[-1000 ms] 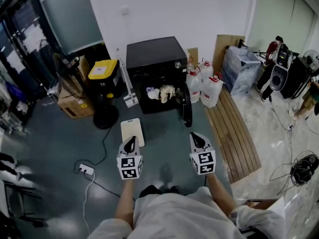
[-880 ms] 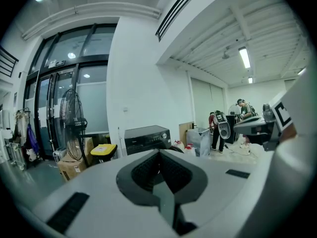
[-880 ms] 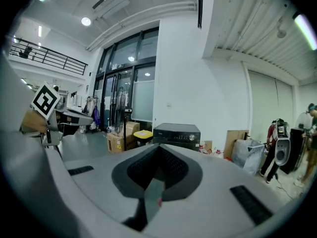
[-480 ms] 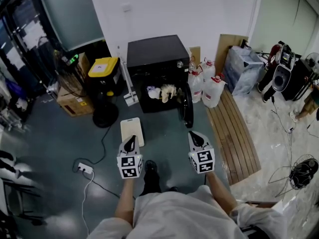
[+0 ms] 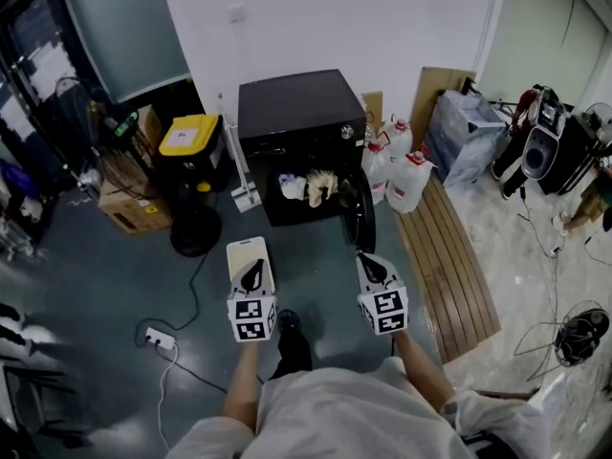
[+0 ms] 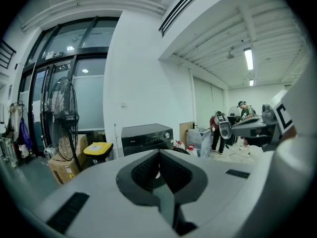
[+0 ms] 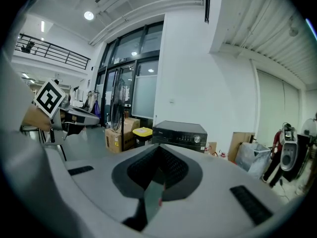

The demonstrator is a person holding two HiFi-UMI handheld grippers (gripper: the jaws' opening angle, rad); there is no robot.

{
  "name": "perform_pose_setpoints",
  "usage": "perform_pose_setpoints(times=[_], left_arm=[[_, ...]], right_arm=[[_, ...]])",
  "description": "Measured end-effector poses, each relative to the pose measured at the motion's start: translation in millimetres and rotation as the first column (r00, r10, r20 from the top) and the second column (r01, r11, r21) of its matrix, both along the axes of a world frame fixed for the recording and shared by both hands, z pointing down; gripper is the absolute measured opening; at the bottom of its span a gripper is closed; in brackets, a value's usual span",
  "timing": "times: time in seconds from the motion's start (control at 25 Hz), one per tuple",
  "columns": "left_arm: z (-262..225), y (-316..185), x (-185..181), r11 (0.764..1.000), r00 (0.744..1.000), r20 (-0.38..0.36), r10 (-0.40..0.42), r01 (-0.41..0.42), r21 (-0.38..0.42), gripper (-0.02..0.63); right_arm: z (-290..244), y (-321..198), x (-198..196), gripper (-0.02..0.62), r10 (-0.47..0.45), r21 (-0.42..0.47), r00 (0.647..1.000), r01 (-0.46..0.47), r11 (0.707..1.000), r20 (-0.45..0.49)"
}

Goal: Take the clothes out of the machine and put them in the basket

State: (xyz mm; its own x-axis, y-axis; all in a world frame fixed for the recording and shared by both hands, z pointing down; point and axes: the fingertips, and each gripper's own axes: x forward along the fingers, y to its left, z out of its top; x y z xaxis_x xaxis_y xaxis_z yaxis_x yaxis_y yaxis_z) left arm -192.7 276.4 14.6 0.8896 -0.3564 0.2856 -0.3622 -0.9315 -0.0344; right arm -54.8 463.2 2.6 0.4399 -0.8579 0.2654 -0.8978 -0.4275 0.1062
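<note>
The black front-loading machine (image 5: 292, 113) stands against the white wall, its door (image 5: 356, 210) swung open to the right. Its badge is too small to read, as is the label on the yellow-lidded bin (image 5: 191, 134) beside it. A white basket (image 5: 247, 252) sits on the floor in front of the machine. Pale clothes (image 5: 308, 185) are bunched in the drum opening. The left tongs (image 5: 253, 270) hang over the basket's near end and the right tongs (image 5: 371, 264) are level with them. Both are closed tight and hold nothing.
</note>
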Motion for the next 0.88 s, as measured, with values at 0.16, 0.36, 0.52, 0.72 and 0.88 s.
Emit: perform_pose_setpoints(times=[0.16, 0.36, 0.52, 0.72, 0.88], left_arm=[[7.4, -47.3, 34.3, 1.000, 1.000, -0.001, 0.018, -0.018, -0.015, 0.019], [7.3, -110.4, 79.0, 0.998, 0.999, 0.004, 0.047, -0.047, -0.040, 0.018], [2.7, -162.3, 114.0, 0.996, 0.997, 0.006, 0.073, -0.073, -0.046, 0.020], [1.9, -220.3, 149.3, 0.994, 0.995, 0.016, 0.101, -0.100, -0.051, 0.018], [5.3, -262.5, 175.0, 0.992, 0.993, 0.021, 0.116, -0.115, -0.058, 0.018]], right_arm=[[5.2, -49.6, 25.6, 0.023, 0.009, -0.014, 1.000, -0.009, 1.000, 0.005], [5.7, -112.9, 60.1, 0.023, 0.028, -0.040, 0.999, -0.027, 0.999, 0.021], [3.1, -163.7, 89.6, 0.023, 0.055, -0.040, 0.998, -0.055, 0.998, 0.011], [2.7, -220.7, 123.4, 0.023, 0.086, -0.060, 0.996, -0.086, 0.995, 0.002], [5.9, -261.4, 148.4, 0.023, 0.109, -0.076, 0.994, -0.109, 0.991, 0.007]])
